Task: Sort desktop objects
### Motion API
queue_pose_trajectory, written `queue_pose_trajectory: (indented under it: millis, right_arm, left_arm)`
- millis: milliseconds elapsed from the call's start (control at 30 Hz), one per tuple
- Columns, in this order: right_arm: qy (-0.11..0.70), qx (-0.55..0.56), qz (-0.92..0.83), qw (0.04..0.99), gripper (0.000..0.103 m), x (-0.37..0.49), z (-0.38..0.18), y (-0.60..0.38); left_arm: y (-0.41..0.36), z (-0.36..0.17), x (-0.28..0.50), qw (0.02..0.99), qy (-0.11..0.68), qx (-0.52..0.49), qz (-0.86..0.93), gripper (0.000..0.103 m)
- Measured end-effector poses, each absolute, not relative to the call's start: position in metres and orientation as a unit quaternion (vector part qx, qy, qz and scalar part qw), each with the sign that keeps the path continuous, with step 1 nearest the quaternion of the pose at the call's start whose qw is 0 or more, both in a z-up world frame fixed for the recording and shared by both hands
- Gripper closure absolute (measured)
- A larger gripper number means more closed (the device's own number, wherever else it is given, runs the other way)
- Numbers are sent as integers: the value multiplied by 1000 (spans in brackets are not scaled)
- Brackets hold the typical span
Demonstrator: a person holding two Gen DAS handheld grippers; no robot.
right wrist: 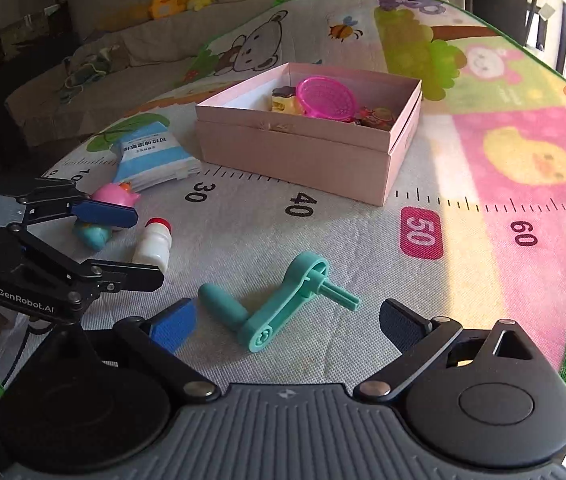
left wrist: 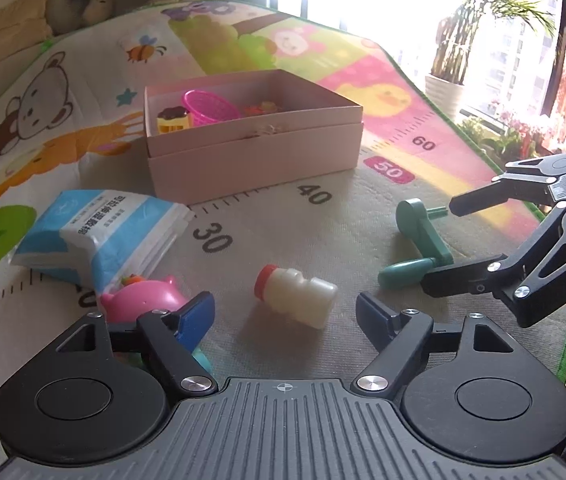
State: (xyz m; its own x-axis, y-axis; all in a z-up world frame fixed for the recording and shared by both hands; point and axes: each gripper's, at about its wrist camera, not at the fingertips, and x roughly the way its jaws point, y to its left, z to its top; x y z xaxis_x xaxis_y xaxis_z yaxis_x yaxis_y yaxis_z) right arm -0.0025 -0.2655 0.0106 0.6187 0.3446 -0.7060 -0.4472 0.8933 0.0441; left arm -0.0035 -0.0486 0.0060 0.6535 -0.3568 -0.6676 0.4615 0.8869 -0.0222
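1. Hovering low over the play mat (left wrist: 323,240), the left gripper (left wrist: 285,312) has its blue-padded fingers spread wide, with the small white bottle (left wrist: 297,294) lying on its side just beyond the gap between them. That alignment suggests the bottle is the left hand's target; nothing is held yet.

2. The right gripper (right wrist: 287,320) is likewise spread and empty. The teal crank handle (right wrist: 279,304) lies flat on the mat just ahead of its gap, nearer the left finger, so a short push forward and a close would likely take it.

3. Both tools sit side by side, each over its own item, probably so the two hands do not cross.

4. The pink box (right wrist: 307,152) stands open farther back on the mat, near the 40 mark of the printed ruler. It already holds a pink basket (right wrist: 325,98) and a small cake toy (right wrist: 283,100), which marks it as the likely place for the toys.

5. Left of the bottle, a pink pig toy (left wrist: 143,300) lies partly behind the left gripper's left finger, touching a light blue toy (right wrist: 93,234) I cannot identify. Behind them a blue and white tissue pack (left wrist: 103,232) rests on the mat, clear of the box.

6. The bottle lies on its rounded side, so it may roll if one pad touches first.
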Motion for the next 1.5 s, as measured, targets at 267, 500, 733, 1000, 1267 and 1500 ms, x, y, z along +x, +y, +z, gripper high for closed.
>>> queue_pose_trajectory:
  millis: [267, 500, 733, 1000, 1267, 1500]
  right_arm:
    - [380, -90, 223, 893, 14, 12, 2, -253]
    - [362, -105, 226, 898, 34, 7, 9, -248]
    - [359, -92, 203, 906, 34, 0, 15, -260]
    - [348, -62, 181, 918, 34, -10, 25, -276]
    - [321, -70, 171, 929, 35, -22, 49, -277]
    - [261, -64, 166, 949, 35, -25, 105, -282]
  left_arm:
    - [-47, 5, -7, 906, 349, 75, -226, 16]
    - [-49, 5, -7, 906, 348, 77, -230, 15]
    - [-60, 4, -4, 903, 345, 91, -241, 13]
    - [-73, -3, 13, 898, 345, 103, -253, 20]
    - [-73, 13, 1, 903, 321, 110, -262, 51]
    - [-59, 73, 0, 931, 246, 101, -249, 51]
